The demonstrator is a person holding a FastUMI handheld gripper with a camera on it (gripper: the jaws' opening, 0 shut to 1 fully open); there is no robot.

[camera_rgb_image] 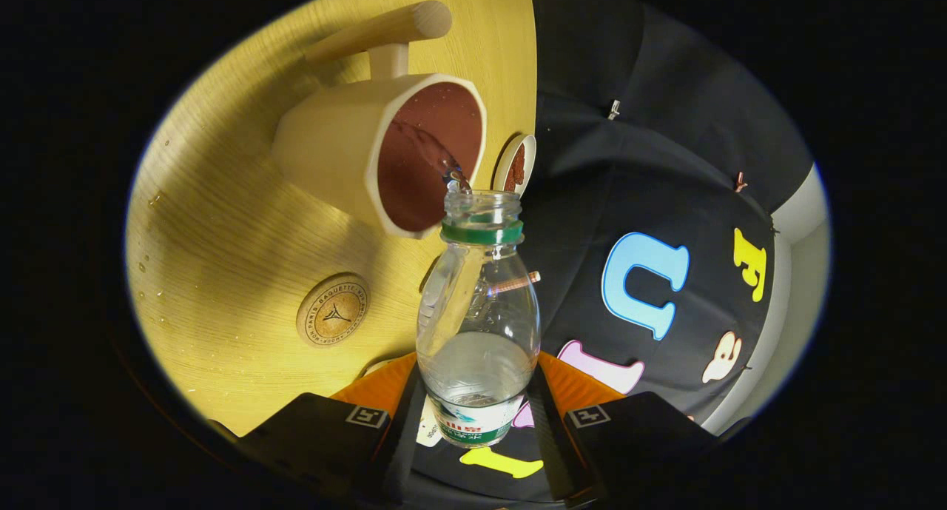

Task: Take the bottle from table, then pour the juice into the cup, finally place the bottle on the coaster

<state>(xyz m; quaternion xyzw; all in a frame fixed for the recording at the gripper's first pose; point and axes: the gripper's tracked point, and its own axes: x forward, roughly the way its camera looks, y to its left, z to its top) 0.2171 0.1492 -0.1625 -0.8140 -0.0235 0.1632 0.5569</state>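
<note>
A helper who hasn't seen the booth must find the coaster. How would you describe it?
Start at the wooden table. The big cup is being filled from the bottle that the tool holds. The coaster lies flat beside the bottle, nearer the tool than the cup: a round wooden disc with a printed ring of lettering.

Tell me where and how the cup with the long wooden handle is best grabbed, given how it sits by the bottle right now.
Probably by the handle, the straight rod standing off the cup on the side away from the bottle. Come from beyond the cup, closing across the rod: it is slim, while the faceted body looks wide and its mouth is taking liquid. The gripper is now shut on the bottle.
</note>
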